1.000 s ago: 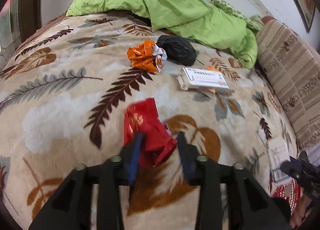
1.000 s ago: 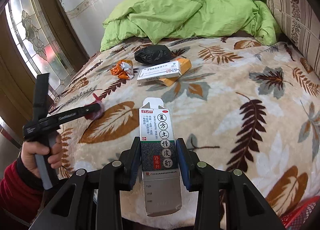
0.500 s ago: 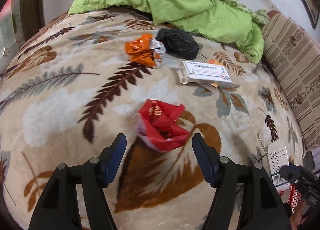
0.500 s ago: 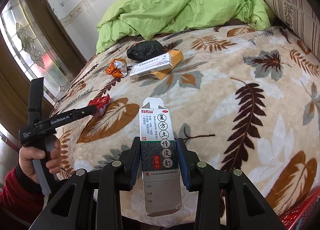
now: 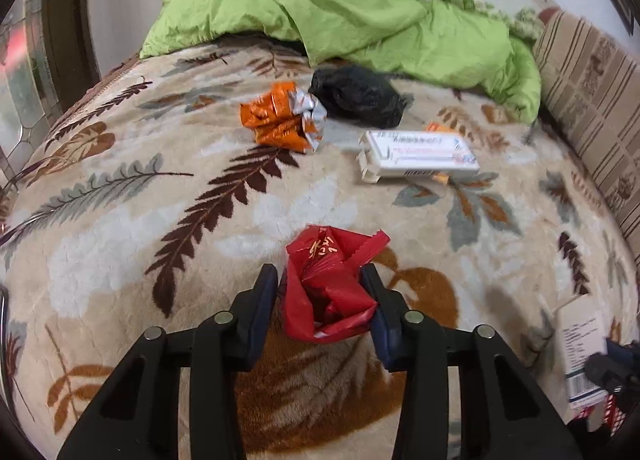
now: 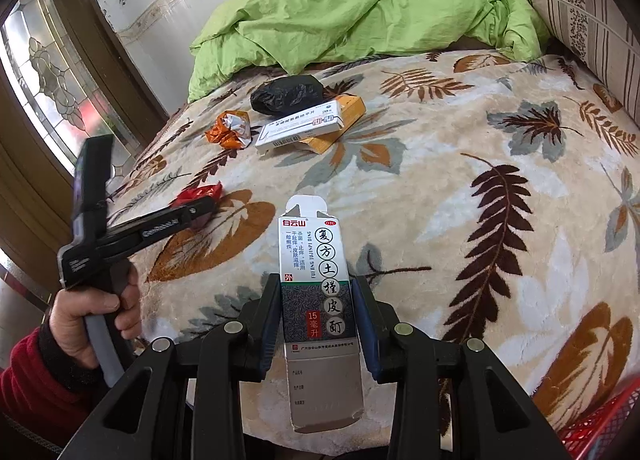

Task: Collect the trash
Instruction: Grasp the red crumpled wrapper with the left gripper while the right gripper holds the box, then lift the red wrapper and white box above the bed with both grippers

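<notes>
Gripping trash, one piece per gripper, over a leaf-print blanket (image 5: 120, 228).
Left gripper (image 5: 320, 284): clamped on 1 red wrapper (image 5: 328, 284), on the blanket. Right gripper (image 6: 316, 300): clamped on 1 flattened medicine carton (image 6: 316, 284). Loose: 1 orange wrapper (image 5: 280, 120), 1 black bag (image 5: 356, 96), 1 white box (image 5: 420, 152) atop 1 orange box (image 6: 340, 120).

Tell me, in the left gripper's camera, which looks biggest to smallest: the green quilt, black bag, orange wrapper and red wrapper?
1. Green quilt, by far.
2. Red wrapper, though it is nearest the camera, which inflates it.
3. Black bag and orange wrapper look about alike, so no ranking between them.
</notes>
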A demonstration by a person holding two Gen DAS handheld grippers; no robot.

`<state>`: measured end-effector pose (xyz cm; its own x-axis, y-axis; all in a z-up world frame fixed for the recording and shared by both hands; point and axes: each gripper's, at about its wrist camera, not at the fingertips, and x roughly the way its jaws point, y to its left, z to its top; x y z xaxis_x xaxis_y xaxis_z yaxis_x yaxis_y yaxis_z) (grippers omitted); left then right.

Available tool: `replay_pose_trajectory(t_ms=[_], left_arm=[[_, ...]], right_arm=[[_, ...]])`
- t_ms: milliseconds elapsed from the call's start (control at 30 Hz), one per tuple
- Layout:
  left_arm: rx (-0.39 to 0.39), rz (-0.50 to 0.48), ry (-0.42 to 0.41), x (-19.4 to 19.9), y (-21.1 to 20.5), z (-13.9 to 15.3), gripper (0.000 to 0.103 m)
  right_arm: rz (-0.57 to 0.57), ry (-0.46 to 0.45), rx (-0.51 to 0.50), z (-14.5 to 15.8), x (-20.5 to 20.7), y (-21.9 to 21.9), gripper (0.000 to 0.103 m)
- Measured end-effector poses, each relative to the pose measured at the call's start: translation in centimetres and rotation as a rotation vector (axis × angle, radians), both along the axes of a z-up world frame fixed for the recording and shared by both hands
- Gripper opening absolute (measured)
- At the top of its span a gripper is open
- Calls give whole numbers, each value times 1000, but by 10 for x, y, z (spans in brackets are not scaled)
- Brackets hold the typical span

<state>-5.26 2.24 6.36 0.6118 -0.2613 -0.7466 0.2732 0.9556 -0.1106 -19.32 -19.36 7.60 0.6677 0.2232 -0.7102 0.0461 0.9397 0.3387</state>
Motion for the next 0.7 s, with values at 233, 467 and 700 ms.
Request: replay_pose_trajectory(t_ms=[233,467,700], left_arm=[[-51,-73,-53,-57,-12,18,40],[-36,-109,-67,-102,-11,19,40],[-9,-78,-104,-122,-11,22,40]], right_arm=[[-19,1,-28,1,-1,1,37],[-42,-15,-56,4,-5,2,37],[-74,-35,-50,7,-13,8,37]])
